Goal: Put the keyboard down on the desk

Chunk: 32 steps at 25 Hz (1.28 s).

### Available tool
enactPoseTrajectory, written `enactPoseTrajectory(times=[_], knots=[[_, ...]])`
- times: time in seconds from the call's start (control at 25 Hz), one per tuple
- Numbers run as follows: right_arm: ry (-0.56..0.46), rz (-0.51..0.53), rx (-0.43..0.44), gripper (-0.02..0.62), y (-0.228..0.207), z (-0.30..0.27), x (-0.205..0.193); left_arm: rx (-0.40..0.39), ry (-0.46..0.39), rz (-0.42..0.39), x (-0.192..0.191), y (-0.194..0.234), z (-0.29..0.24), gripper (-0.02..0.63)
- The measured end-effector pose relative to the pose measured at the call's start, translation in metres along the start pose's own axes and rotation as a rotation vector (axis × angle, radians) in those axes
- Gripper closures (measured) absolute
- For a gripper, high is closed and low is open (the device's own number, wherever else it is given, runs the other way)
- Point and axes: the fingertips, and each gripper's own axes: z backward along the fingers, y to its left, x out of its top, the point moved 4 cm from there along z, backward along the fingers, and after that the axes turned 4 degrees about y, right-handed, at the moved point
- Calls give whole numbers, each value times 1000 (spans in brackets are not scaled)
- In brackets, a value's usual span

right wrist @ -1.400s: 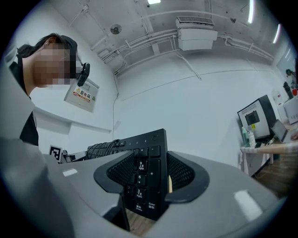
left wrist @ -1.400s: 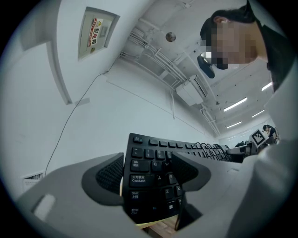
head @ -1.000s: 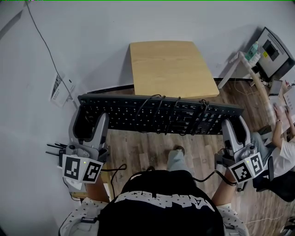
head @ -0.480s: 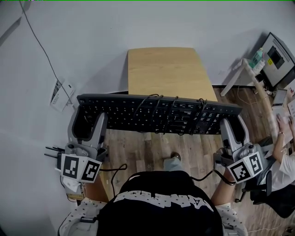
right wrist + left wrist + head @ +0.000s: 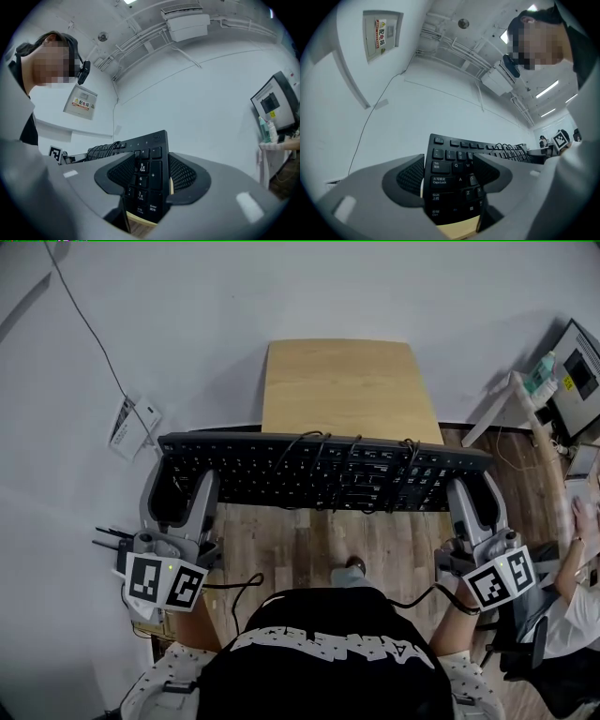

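Keyboard position: the black keyboard (image 5: pixel 281 470) hangs level in the air, held at both ends. In the head view it spans the gap in front of the small wooden tabletop (image 5: pixel 342 390). Its far edge lines up with the tabletop's near edge, and most of its body is over the plank floor (image 5: pixel 300 545). We see no part of it resting on the wood. Its cable (image 5: pixel 349 463) is looped in several turns across the middle of the key field.

Left gripper (image 5: pixel 180 487): the jaws are closed onto the keyboard's left end. The left gripper view shows the Tab, Caps Lock and Shift column pinched between the two ribbed pads, with no gap on either side.

Right gripper (image 5: pixel 476 491): the same at the other end. The right gripper view shows the jaws pressed against the number-pad end, with the Enter key low between the pads.

Progress (our judgement): the grasp is secure and two-handed, and the keyboard has been brought up to the tabletop, but the set-down is not done. Left to do:
- carry it forward until it is fully over the wood
- lower it flat
- part both sets of jaws

The keyboard looks wider than the tabletop, so we expect its ends to overhang. The gripped ends should then stay clear of the wood during release.
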Motion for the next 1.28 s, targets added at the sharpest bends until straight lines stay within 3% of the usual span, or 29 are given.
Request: enactPoseTrajectory(times=[1.28], knots=[[3, -4, -17, 360, 3, 4, 1, -9, 15, 12, 0, 1, -1, 304]])
